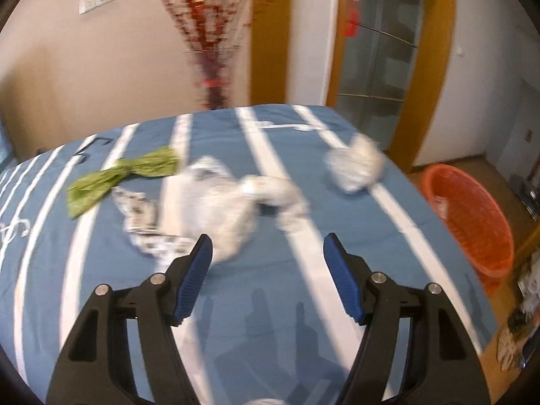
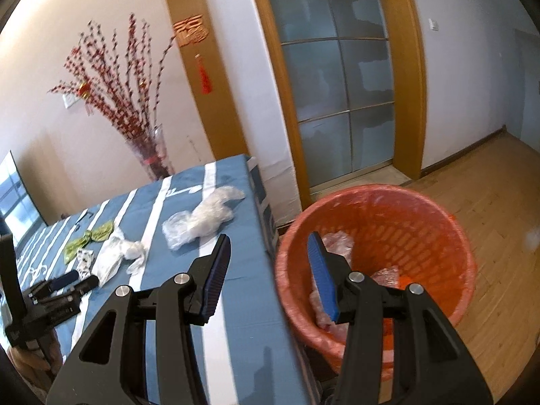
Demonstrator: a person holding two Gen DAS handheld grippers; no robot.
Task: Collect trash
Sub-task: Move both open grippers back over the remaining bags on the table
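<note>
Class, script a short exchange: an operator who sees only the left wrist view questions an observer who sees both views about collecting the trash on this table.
Operator: My picture is blurred. Is the right gripper carrying anything?
Observer: No, it is open and empty, above the table edge beside the orange bin.
Operator: Is there anything in that bin?
Observer: Yes, crumpled clear plastic lies inside.
</note>
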